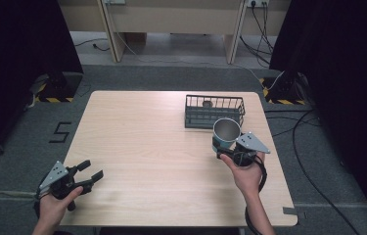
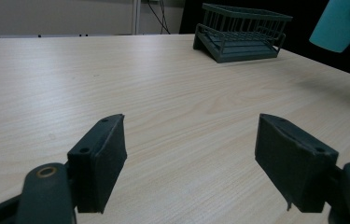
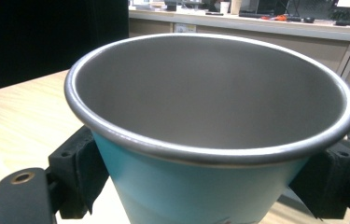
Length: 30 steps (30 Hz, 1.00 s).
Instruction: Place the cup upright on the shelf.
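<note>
Pale wood grain runs across the table (image 1: 151,147), which stands on grey carpet between black curtains, with cables trailing over the floor to the right. At the table's right side, a person's right hand (image 1: 245,172) holds the right gripper (image 1: 222,149), its jaws clamped on the lower body of a teal cup (image 1: 226,133) with a bare metal inside; the cup is lifted, mouth up and tilted a little, just in front of a dark wire basket (image 1: 215,111) that sits near the far right edge. From the right gripper view, the cup's rolled rim (image 3: 210,156) hides most of the jaws, and its base is cut off at the bottom. A small dark object lies inside the basket, too small to identify. At the near left corner, the left hand (image 1: 54,205) holds the left gripper (image 1: 89,174) with jaws wide apart and nothing between them, low over bare wood. From the left gripper view, the cup (image 2: 338,25) is cropped at the upper right corner.
</note>
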Motion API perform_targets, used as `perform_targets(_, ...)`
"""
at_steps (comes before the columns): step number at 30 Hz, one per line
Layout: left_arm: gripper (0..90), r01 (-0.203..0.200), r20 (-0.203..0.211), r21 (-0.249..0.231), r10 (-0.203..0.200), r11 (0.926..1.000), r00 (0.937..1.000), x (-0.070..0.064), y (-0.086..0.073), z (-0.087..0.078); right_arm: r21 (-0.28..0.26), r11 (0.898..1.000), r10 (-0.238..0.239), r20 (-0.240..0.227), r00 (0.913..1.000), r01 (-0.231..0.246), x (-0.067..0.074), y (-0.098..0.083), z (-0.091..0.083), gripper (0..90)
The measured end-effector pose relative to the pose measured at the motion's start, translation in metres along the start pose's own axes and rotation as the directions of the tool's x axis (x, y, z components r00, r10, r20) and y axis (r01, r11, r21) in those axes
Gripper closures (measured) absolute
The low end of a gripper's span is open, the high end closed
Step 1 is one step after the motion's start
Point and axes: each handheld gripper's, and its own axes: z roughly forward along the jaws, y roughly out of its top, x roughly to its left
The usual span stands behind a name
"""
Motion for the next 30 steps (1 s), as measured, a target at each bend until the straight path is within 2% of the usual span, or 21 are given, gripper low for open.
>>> perform_targets(30,24.1,0.004,0.002,-0.002,-0.004,1.0,1.0,0.001,0.0,0.0,-0.011,1.0,0.013,0.013,0.9998,-0.013,-0.005,0.032,0.058,16.8)
